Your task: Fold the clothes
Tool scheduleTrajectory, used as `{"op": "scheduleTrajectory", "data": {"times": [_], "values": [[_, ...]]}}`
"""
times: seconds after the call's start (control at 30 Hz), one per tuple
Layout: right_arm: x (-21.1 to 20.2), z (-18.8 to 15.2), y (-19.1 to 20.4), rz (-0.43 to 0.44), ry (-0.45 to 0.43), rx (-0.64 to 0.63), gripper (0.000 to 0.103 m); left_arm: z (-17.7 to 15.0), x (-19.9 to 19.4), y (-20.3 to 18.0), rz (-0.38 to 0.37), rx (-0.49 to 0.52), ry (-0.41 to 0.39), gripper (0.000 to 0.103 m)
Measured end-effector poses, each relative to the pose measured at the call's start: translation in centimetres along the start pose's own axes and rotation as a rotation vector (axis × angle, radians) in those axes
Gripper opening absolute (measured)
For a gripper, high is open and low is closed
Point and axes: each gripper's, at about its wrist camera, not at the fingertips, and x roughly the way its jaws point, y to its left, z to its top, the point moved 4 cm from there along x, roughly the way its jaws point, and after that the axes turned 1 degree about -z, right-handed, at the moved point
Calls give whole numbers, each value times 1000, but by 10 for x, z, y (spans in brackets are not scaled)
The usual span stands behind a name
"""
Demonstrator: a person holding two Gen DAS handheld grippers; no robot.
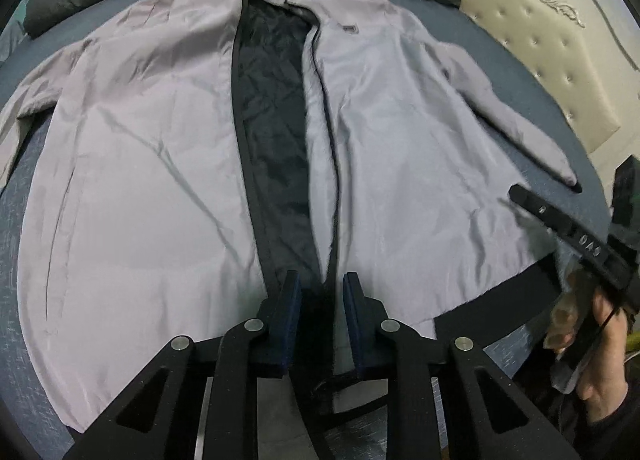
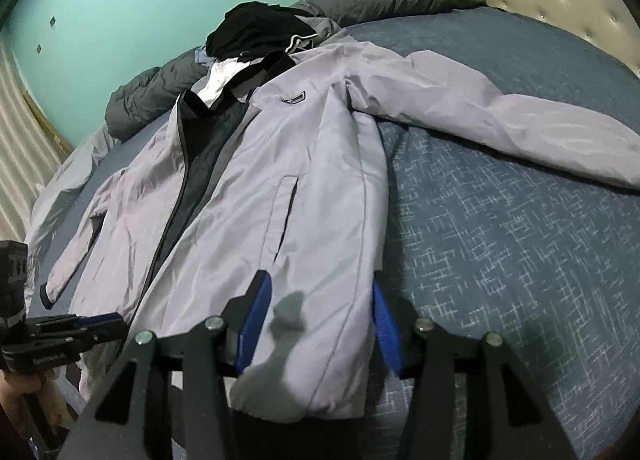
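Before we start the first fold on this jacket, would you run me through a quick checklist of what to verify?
1. Jacket lies flat, front up, on the bed: ok.
2. Front closed: not ok, dark lining shows between the panels.
3. Right sleeve spread out clear of the body: ok.
4. Left gripper open at the hem centre: ok.
5. Right gripper open, straddling the hem corner: ok.
6. Black garment overlaps the collar: cannot tell.

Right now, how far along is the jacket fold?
Done: grey jacket spread flat on the bed, front unzipped. In hand: left gripper open at the hem's centre, right gripper open astride the hem corner. Left: both sleeves still spread; no fold made.
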Motion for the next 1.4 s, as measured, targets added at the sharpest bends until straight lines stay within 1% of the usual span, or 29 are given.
{"op": "scheduleTrajectory", "data": {"times": [0.03,0.07,0.1,0.2,0.27,0.3,0.4,0.43,0.5,0.53,0.77,0.83,0.9,0.97,1.07,1.13,1.2,1.23,1.27,1.3,1.33,1.37,1.4], "values": [[0,0,-2,0,-2,6,50,0,1,-2,-1,8,5,31],[-1,0,-3,-1,-5,13,51,-1,5,-4,-2,16,14,36],[-1,0,-5,-1,-8,19,51,-1,7,-5,-4,14,18,38],[-5,1,-7,6,-24,32,51,0,14,0,-10,-19,13,38],[-8,2,-6,16,-41,31,51,3,17,0,0,-15,1,38],[-9,3,-5,21,-45,29,51,3,19,0,3,-10,6,37],[-7,3,-3,30,-43,22,51,0,26,6,-18,-25,38,37],[-6,3,-2,31,-40,19,51,-1,29,8,-24,-29,49,36],[-5,3,-3,35,-38,23,51,-1,26,13,-42,-54,43,21],[-5,3,-4,38,-37,28,51,0,24,15,-52,-69,34,19],[-3,2,-6,50,-28,49,52,7,7,35,-118,-173,-25,18],[-2,2,-5,49,-27,48,52,12,5,39,-133,-197,-31,21],[-2,2,-5,47,-25,46,53,21,11,33,-120,-180,-17,28],[-1,1,-5,48,-23,48,54,30,22,25,-94,-147,-4,32],[0,1,-5,48,-20,45,55,40,38,20,-64,-120,8,32],[1,0,-5,48,-17,42,55,43,46,21,-23,-92,12,32],[2,1,-6,50,-14,44,55,44,49,22,-15,-76,12,31],[2,1,-6,50,-13,45,55,43,50,23,-17,-70,12,30],[3,1,-7,53,-10,50,55,43,50,24,-20,-65,12,24],[3,2,-8,57,-8,56,55,42,50,25,-26,-62,10,14],[4,2,-9,60,-6,60,55,42,47,28,-42,-74,2,10],[5,3,-9,61,-4,62,55,41,42,32,-63,-98,-11,7],[6,3,-10,62,-2,64,55,41,37,37,-87,-128,-26,7]]}}
